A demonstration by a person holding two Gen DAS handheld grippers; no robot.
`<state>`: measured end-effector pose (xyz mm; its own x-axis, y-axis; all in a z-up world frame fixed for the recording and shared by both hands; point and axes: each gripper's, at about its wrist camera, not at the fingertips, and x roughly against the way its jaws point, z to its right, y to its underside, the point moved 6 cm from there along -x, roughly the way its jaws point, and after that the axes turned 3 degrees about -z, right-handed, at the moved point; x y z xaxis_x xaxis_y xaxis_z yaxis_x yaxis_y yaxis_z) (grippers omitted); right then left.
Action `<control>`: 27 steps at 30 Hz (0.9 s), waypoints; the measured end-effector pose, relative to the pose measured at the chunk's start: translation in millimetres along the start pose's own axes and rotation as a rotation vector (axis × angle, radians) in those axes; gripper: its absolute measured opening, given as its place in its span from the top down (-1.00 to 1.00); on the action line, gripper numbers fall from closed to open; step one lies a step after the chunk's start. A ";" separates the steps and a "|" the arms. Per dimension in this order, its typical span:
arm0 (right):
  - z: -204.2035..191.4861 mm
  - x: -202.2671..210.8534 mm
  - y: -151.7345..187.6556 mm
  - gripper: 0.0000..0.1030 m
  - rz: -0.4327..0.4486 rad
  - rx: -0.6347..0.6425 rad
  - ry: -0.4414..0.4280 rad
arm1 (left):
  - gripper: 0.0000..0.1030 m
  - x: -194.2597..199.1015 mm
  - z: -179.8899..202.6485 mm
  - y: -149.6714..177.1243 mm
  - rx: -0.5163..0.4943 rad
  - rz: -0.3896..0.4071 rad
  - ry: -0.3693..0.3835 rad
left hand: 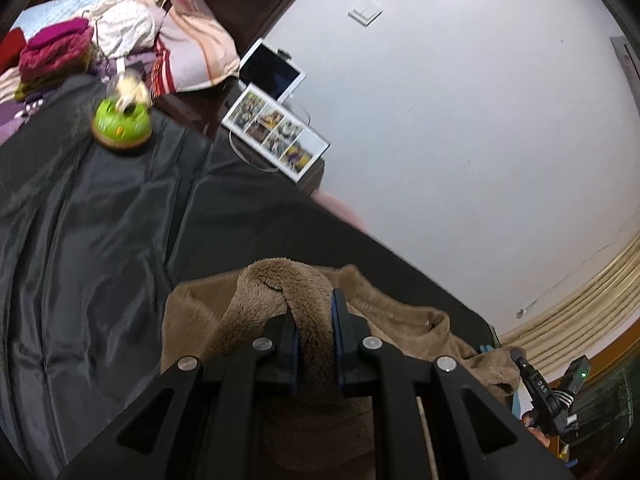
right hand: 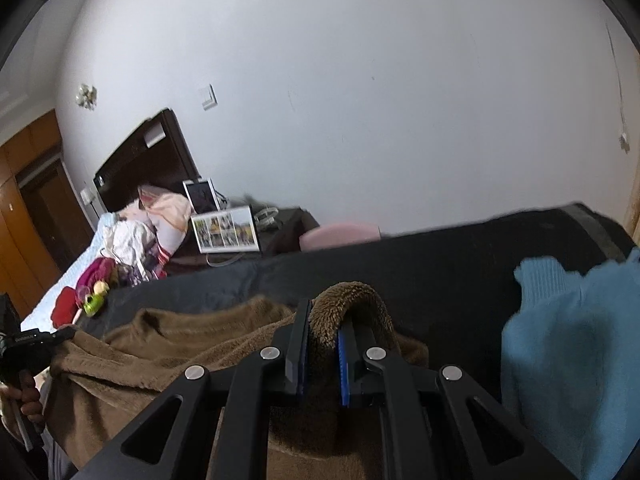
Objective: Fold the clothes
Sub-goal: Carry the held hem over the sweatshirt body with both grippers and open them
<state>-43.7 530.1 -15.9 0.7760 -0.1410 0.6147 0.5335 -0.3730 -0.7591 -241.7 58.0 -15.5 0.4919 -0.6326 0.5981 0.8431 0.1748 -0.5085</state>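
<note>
Covering the bed: black sheet (left hand: 100, 220)
Brown fleece garment (left hand: 192, 320): lies on the sheet's near part, edge lifted by both tools
Blue knit garment (right hand: 568, 360): right of the fleece
Left gripper (left hand: 314, 332): clamped on a fleece fold
Right gripper (right hand: 324, 344): clamped on a fleece fold
Green toy (left hand: 120, 122): far on the sheet

Bed under a dark sheet (left hand: 100, 220), brown fleece garment (left hand: 192, 320), blue knit (right hand: 568, 352), possibly a green toy (left hand: 120, 120), heaped clothes (left hand: 120, 28)
</note>
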 end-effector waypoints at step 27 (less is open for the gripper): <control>3.4 15.1 8.7 -0.22 -0.088 0.032 -0.032 | -0.60 20.0 18.4 67.3 -0.078 -0.159 0.034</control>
<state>-26.2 527.8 -13.9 0.7360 -0.0798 0.6723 0.6100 -0.3527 -0.7096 -171.1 71.1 -26.4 0.3447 -0.6731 0.6543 0.8897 0.0120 -0.4563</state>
